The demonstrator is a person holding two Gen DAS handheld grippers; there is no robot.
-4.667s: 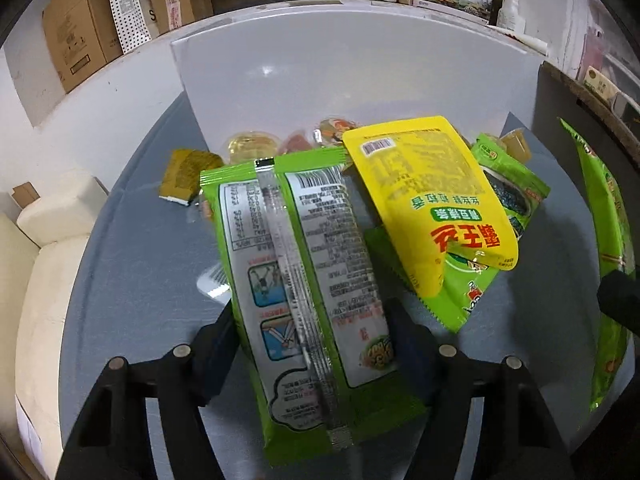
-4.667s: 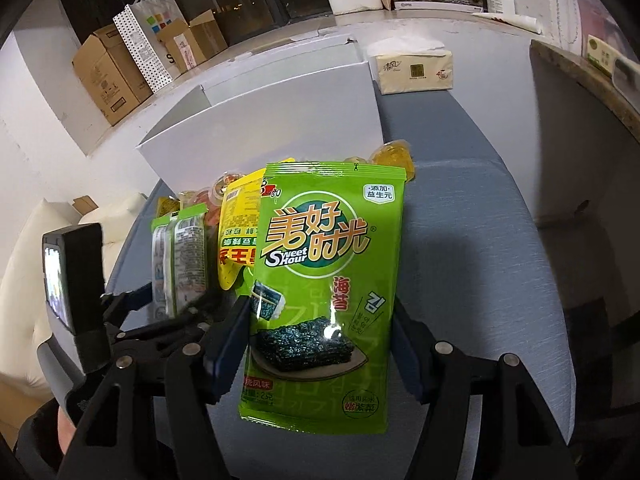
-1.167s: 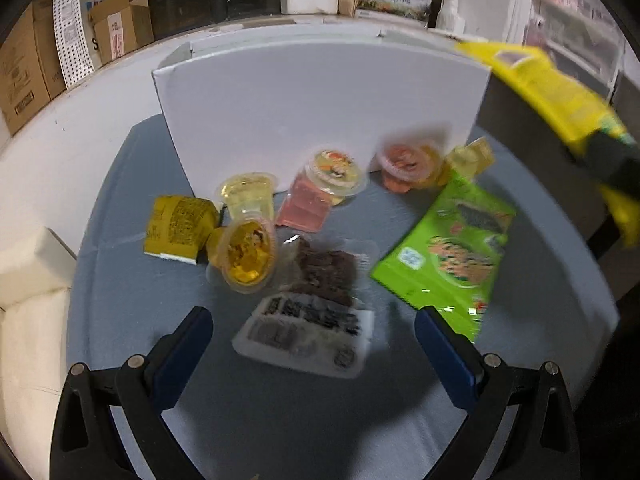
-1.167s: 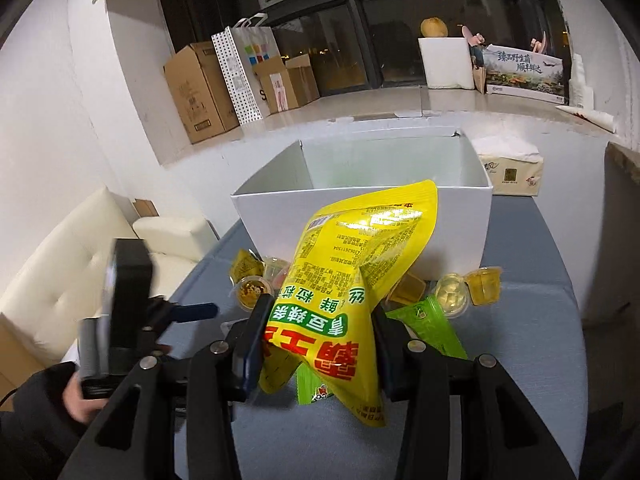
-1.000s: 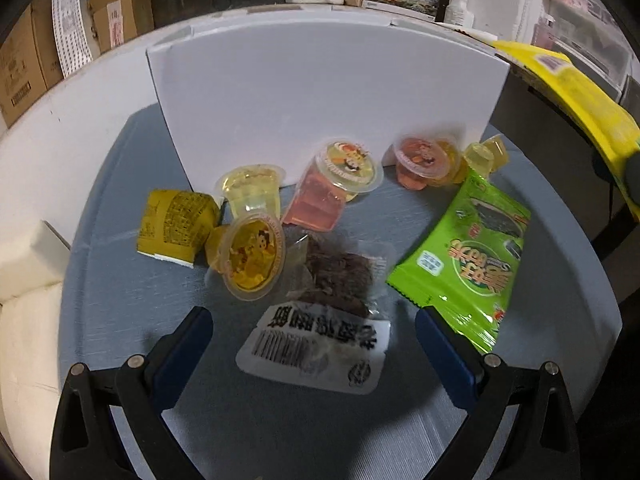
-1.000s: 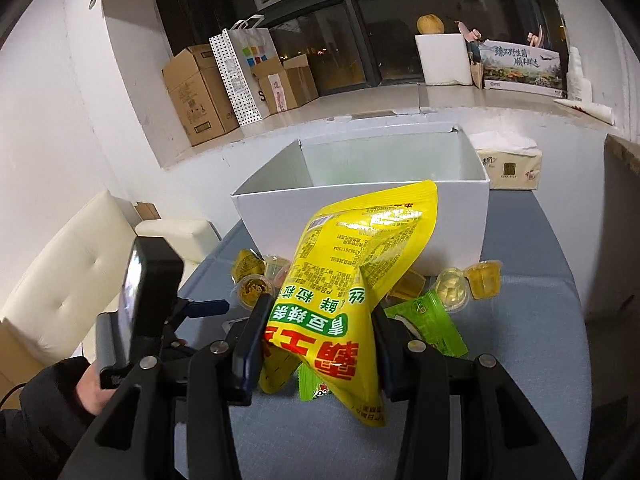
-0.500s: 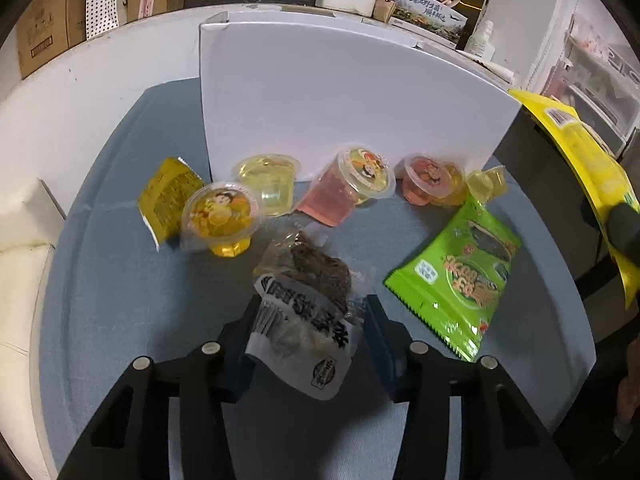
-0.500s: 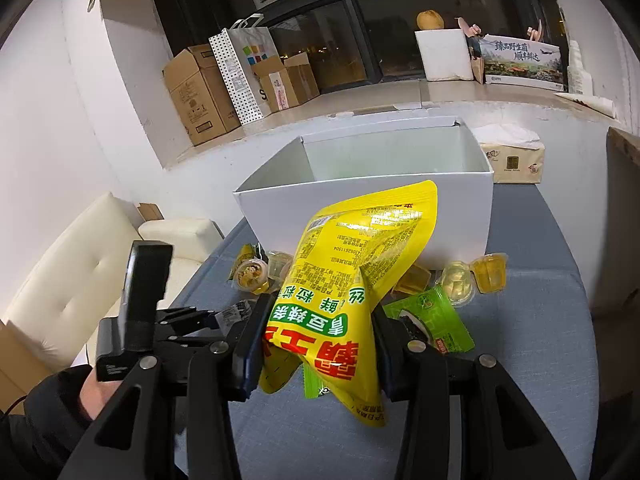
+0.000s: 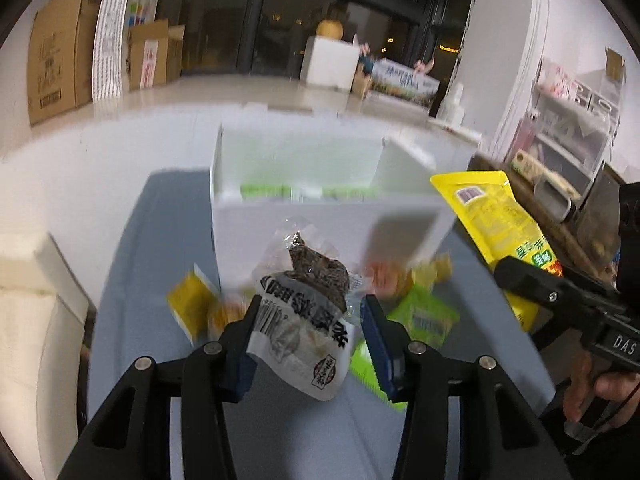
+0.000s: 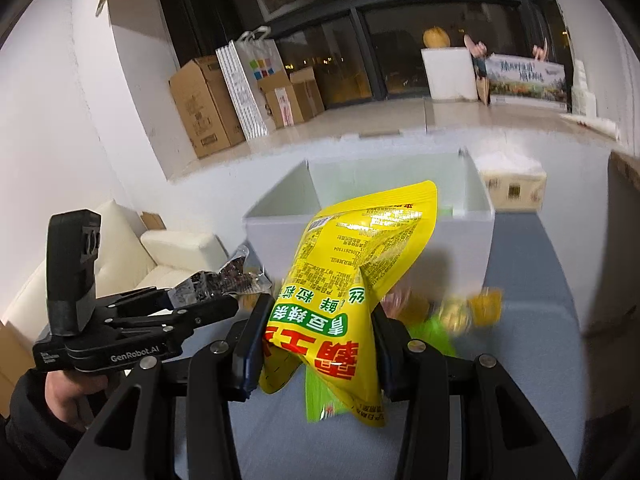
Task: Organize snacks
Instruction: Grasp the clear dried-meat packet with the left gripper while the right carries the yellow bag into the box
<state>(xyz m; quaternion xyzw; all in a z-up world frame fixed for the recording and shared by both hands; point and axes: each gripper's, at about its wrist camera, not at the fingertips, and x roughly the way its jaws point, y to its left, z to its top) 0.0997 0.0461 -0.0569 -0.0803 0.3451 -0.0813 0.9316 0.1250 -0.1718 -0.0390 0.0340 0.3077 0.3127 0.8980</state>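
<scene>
A: Your left claw (image 9: 308,334), gaping over the tabletop (image 9: 160,240) a second ago, has clamped the clear meat packet (image 9: 306,308) and lifted it.

B: And the right?

A: Your right claw (image 10: 318,350) pinches the yellow pouch (image 10: 352,280), long axis upright. The white box (image 10: 460,226) lies straight ahead beyond both; the pouch looks nearer its rim.

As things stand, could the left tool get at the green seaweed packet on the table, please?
Probably not yet: the left tool is shut on the clear packet of dark snack, so nothing else fits between its pads. The green seaweed packet itself lies uncovered.
</scene>
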